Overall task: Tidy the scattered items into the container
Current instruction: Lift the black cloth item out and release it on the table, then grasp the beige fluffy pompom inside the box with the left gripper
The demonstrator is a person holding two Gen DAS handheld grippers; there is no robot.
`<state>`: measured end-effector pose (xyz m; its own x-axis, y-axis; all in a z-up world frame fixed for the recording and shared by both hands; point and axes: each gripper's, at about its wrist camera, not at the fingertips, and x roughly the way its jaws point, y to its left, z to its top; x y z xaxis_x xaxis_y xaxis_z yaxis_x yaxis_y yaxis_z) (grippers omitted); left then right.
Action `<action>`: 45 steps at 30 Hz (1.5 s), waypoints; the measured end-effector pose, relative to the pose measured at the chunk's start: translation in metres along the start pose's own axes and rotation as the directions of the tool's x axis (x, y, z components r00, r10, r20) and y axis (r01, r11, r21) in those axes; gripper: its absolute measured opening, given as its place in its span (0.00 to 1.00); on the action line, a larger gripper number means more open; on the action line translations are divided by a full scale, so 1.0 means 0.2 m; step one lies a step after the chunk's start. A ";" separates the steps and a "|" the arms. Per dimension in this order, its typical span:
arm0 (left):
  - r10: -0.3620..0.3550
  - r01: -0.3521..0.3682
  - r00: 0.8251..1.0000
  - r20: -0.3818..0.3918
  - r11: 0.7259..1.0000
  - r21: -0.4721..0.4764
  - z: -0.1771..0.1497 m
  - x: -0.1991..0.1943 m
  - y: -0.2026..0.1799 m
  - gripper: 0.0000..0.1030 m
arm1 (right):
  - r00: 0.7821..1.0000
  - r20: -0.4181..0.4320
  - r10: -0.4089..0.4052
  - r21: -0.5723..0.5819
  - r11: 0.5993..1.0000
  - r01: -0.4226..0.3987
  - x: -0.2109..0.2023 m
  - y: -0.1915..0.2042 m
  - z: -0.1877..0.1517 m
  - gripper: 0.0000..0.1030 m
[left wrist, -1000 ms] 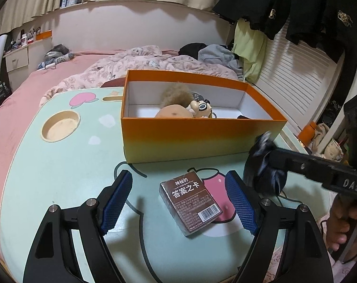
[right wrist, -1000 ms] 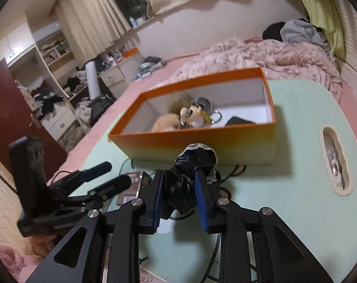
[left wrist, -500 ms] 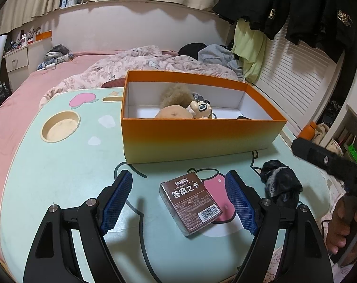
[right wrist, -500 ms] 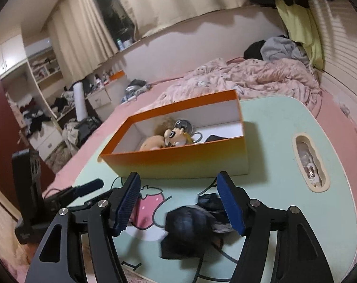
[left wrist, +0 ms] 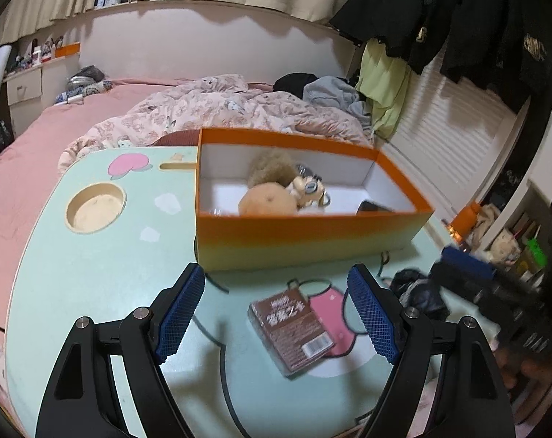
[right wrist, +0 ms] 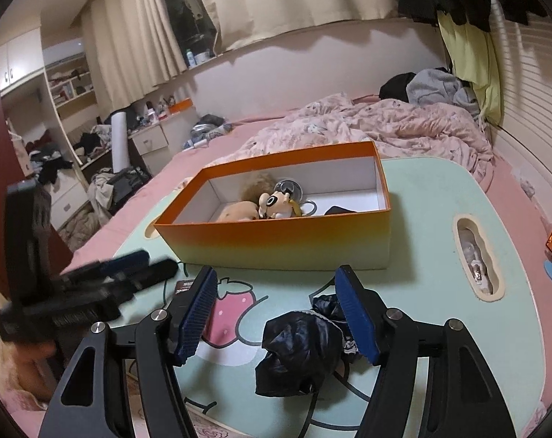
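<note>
1. Crumpled black fabric bundle with a lace edge [right wrist: 299, 354]: lies loose on the mint-green cartoon-printed table [right wrist: 433, 226], just short of the orange-rimmed cardboard box [right wrist: 276, 244] and outside it.
2. Handling, by my reading: soft, light, shapeless. It should squash under the pads and may trail or slip out. Best taken across the thick puffed middle, not the lace fringe.
3. Right gripper [right wrist: 279, 317]: jaws apart around the bundle; they have just been opening. The right blue pad sits at the lace edge; the left pad stands clear. Nothing is clamped.
4. Brown shrink-wrapped card pack with a barcode [left wrist: 292, 328]: flat, stiff, probably slick; take it across its short sides.
5. Left gripper [left wrist: 278, 314]: jaws wide apart, hovering above the pack, holding nothing.
6. The box already holds a tan plush toy [left wrist: 267, 200] and a small cartoon figure [right wrist: 276, 204].
</note>
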<state>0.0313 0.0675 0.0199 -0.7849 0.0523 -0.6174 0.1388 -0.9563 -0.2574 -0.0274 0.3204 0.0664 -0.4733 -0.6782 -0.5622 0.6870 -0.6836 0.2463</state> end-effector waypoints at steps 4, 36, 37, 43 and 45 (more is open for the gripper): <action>0.005 -0.005 1.000 0.005 1.000 0.005 0.13 -0.03 -0.01 0.78 | 0.999 -0.027 -0.026 -0.004 1.000 0.026 0.03 0.00 -0.01 0.64; 0.113 -0.140 0.912 -0.395 0.989 -0.042 0.57 0.85 -0.03 0.38 | 0.999 -0.037 0.001 0.028 1.000 0.000 0.06 -0.01 -0.03 0.60; 0.112 -0.136 0.915 -0.388 0.990 -0.035 0.58 0.84 -0.03 0.37 | 0.999 -0.036 0.001 0.028 1.000 0.000 0.06 -0.01 -0.03 0.60; 0.000 -0.015 0.974 -0.226 0.998 -0.064 0.61 0.47 -0.05 0.37 | 0.999 -0.037 0.002 0.028 1.000 -0.001 0.06 -0.01 -0.03 0.60; -0.041 0.031 0.984 -0.172 0.998 -0.058 0.59 0.32 -0.07 0.37 | 0.999 -0.038 0.003 0.027 1.000 -0.002 0.06 -0.02 -0.03 0.60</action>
<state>-0.0925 0.0509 0.0719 -0.6740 0.1403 -0.7253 0.1490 -0.9358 -0.3196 -0.0323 0.3166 0.0542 -0.4497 -0.6695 -0.5912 0.6731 -0.6891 0.2684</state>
